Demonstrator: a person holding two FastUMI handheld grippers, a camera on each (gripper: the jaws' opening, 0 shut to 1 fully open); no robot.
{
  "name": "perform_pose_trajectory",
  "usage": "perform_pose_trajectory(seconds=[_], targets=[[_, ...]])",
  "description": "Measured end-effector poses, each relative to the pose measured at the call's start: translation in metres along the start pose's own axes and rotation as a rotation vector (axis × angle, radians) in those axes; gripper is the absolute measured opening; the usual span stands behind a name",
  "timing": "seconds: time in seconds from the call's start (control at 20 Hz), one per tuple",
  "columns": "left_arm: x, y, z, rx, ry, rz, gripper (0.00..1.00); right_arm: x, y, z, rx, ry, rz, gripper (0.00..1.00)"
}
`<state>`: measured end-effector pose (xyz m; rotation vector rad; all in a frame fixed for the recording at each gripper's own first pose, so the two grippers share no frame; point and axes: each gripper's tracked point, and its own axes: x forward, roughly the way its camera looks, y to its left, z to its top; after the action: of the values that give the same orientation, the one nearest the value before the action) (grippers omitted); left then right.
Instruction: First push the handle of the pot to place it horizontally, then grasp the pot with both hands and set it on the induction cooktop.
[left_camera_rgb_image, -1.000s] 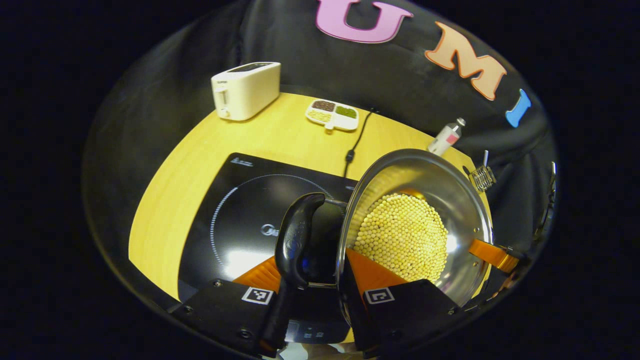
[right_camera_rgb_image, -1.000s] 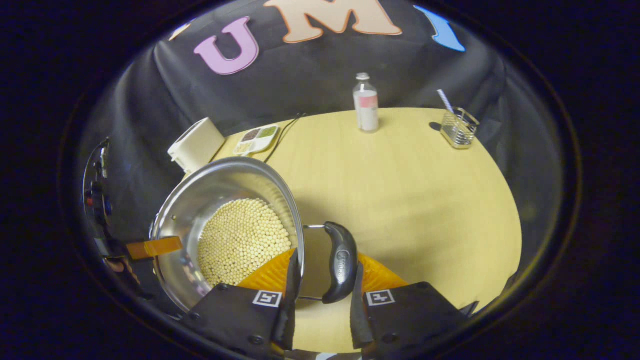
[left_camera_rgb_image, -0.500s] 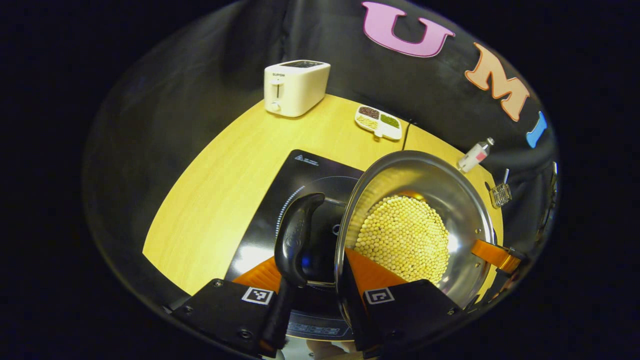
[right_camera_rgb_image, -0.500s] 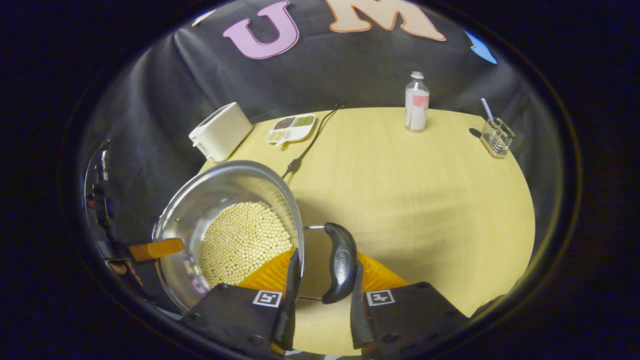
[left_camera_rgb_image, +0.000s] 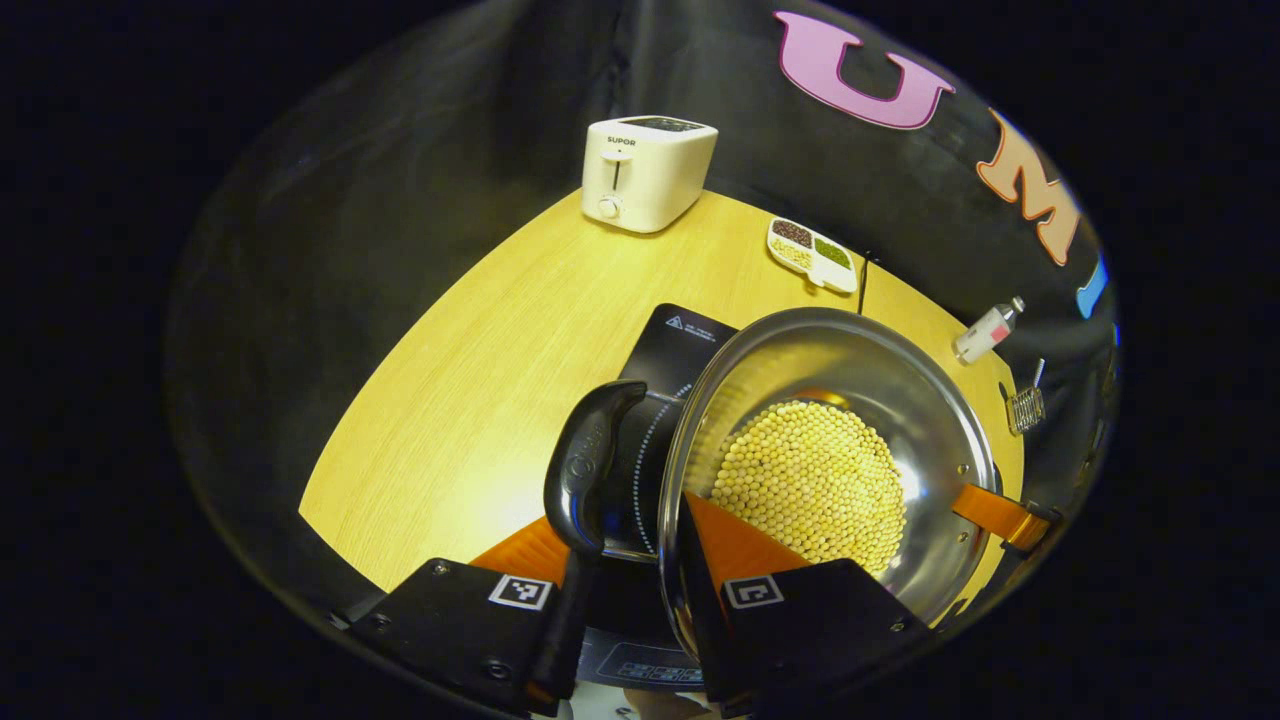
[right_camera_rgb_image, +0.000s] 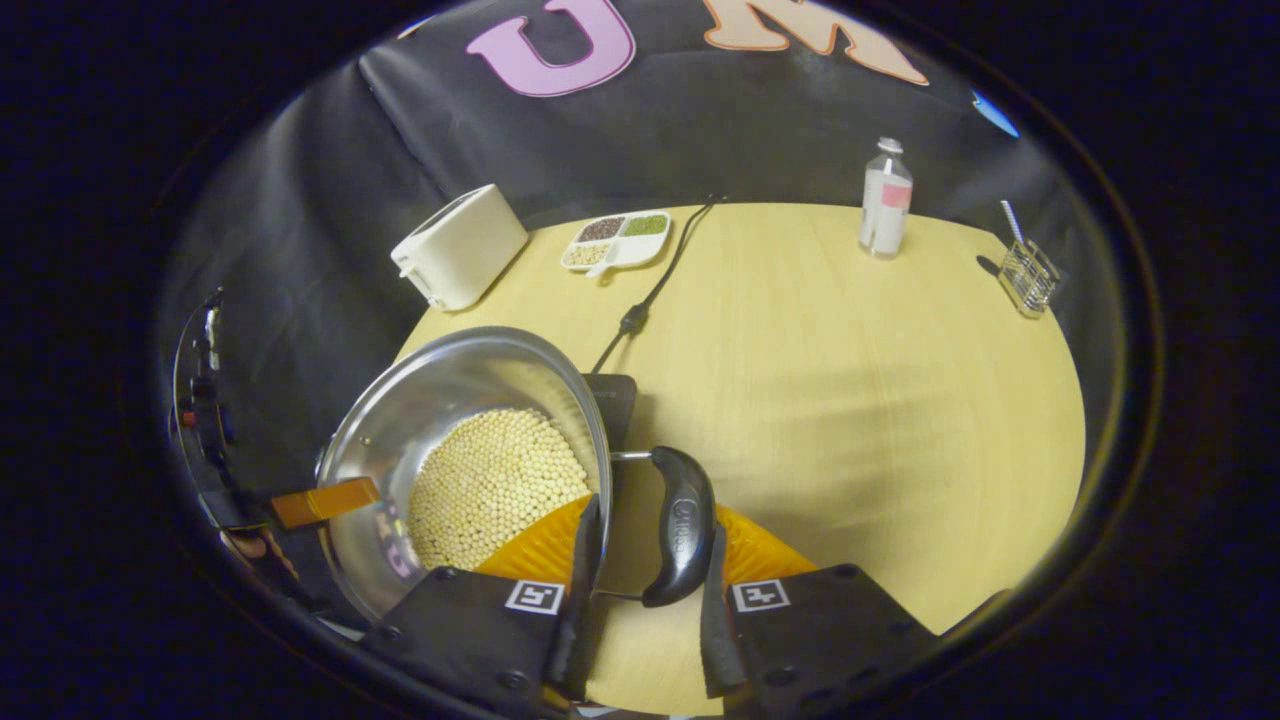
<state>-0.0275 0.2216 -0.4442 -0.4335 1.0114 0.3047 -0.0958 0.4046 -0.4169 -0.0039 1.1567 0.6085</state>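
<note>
Fingers (left_camera_rgb_image: 735, 545) of both my grippers still clamp the pot's (left_camera_rgb_image: 850, 360) handles (left_camera_rgb_image: 585, 465); since before, it has carried farther over the cooktop (left_camera_rgb_image: 680, 335).

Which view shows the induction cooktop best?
The left gripper view: the cooktop lies under the pot, with its rear corner, ring marks and front control strip visible. The right gripper view gives just one dark corner beside the pot's rim.

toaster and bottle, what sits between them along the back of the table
A divided snack tray and a black power cord lie between the toaster and the bottle, seen in the right gripper view.
</note>
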Motion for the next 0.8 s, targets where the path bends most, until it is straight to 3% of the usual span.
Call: perform_pose_trajectory(seconds=[0.1, 0.3, 0.35, 0.55, 0.6, 0.75, 0.8], targets=[[0.003, 0.006, 0.005, -0.010, 0.001, 0.003, 0.48, 0.003, 0.006, -0.001, -0.005, 0.008, 0.004, 0.46], [0.008, 0.014, 0.011, -0.011, 0.003, -0.001, 0.51, 0.006, 0.014, -0.004, -0.003, 0.016, 0.012, 0.46], [0.009, 0.016, 0.013, -0.016, 0.000, -0.002, 0.48, 0.006, 0.016, -0.006, -0.002, 0.020, 0.014, 0.41], [0.013, 0.021, 0.015, -0.032, 0.010, -0.013, 0.49, 0.006, 0.024, -0.008, 0.002, 0.021, 0.019, 0.46], [0.013, 0.021, 0.017, -0.024, 0.008, -0.017, 0.49, 0.007, 0.024, -0.008, 0.005, 0.023, 0.021, 0.41], [0.015, 0.023, 0.015, -0.006, 0.013, -0.020, 0.50, 0.007, 0.025, -0.007, 0.021, 0.018, 0.027, 0.41], [0.015, 0.023, 0.015, 0.002, 0.007, -0.020, 0.53, 0.007, 0.026, -0.007, 0.027, 0.017, 0.029, 0.46]])
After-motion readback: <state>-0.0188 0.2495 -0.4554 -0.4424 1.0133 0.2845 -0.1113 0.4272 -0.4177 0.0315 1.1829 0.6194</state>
